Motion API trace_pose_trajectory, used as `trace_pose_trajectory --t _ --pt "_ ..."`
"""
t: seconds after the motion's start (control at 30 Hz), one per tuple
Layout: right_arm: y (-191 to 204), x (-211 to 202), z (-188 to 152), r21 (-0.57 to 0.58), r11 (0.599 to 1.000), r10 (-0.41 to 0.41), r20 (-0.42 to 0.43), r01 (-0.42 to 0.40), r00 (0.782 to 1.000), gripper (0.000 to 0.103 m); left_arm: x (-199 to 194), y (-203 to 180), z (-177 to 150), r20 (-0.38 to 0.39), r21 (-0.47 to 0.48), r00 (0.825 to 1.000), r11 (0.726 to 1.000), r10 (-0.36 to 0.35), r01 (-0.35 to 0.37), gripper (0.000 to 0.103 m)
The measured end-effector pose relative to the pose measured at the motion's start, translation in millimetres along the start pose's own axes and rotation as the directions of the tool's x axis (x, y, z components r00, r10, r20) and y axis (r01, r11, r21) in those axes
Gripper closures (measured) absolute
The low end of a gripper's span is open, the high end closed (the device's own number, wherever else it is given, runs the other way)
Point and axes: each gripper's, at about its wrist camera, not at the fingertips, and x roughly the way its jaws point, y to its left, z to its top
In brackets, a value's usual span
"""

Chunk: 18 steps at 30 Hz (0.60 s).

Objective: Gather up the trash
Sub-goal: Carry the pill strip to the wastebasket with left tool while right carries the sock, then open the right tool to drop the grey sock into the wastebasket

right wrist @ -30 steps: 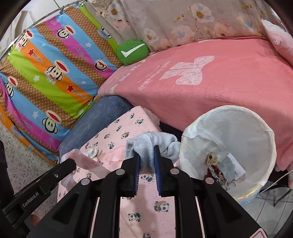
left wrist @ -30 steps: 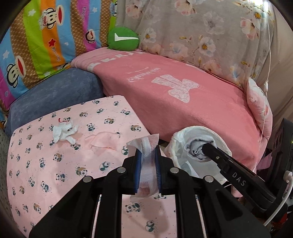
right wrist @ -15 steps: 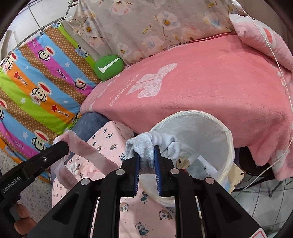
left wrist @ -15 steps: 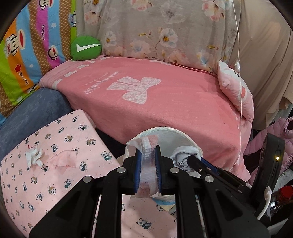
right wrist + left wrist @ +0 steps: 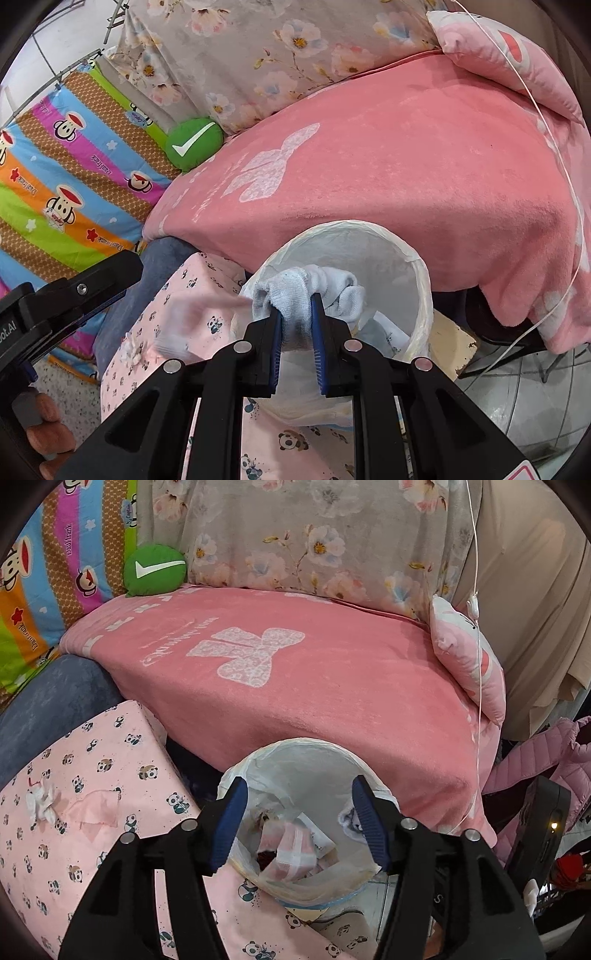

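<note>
Broadly, largest first:
Sofa seat: a pink blanket [image 5: 332, 686] with a pale bow print covers it, and a floral grey cloth [image 5: 314, 542] hangs behind as the backrest.
Side cover: a striped monkey-print sheet [image 5: 62, 184] hangs at the left, with a round green cushion [image 5: 155, 570] bearing a white tick at the corner.
Low surface: a panda-print pink cloth [image 5: 74, 782] lies over it, in front of the seat, with a blue-grey cushion [image 5: 48, 698] behind.
Floor: pale tiles [image 5: 535, 398] show at the right in the right wrist view.
Bin: a round bin with a white liner [image 5: 306, 753] stands between the low surface and the seat, its mouth open upward.
Left gripper [image 5: 299, 823]: its jaws have just been opening and now stand well apart over the bin with nothing between them; a pink-and-white wrapper [image 5: 291, 849] lies inside the bin below.
Right gripper [image 5: 297, 321]: nearly closed, pinching a pale grey sock [image 5: 306, 291] over the bin's near rim.
Remaining trash: a crumpled white tissue [image 5: 42, 801] and a pink tissue [image 5: 98, 806] lie beside each other on the panda cloth.
</note>
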Motion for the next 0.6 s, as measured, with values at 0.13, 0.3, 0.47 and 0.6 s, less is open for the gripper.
trace_pose_trajectory --t 0.13,0.3,0.47,0.6 --pt "-0.3 6.1 -0.6 0.003 1.0 -0.005 -0.008 0.005 1.0 0.087 3.0 7.3 -3.4 -0.014 -0.012 0.999 0.999 0.032 -0.032 0.047" --pt "5.0 12.6 -1.3 -0.004 1.0 -0.002 -0.012 0.002 1.0 0.086 4.8 19.5 -6.6 -0.026 -0.034 0.998 0.997 0.062 -0.063 0.047" --pt "12.8 19.5 -3.2 -0.018 1.0 -0.003 -0.02 0.002 1.0 0.084 6.3 31.6 -10.5 -0.04 -0.051 0.996 0.995 0.082 -0.084 0.047" --pt "21.7 23.9 -1.9 -0.023 1.0 0.001 -0.021 -0.001 1.0 0.079 7.1 42.4 -14.6 -0.051 -0.068 0.994 0.993 0.097 -0.101 0.047"
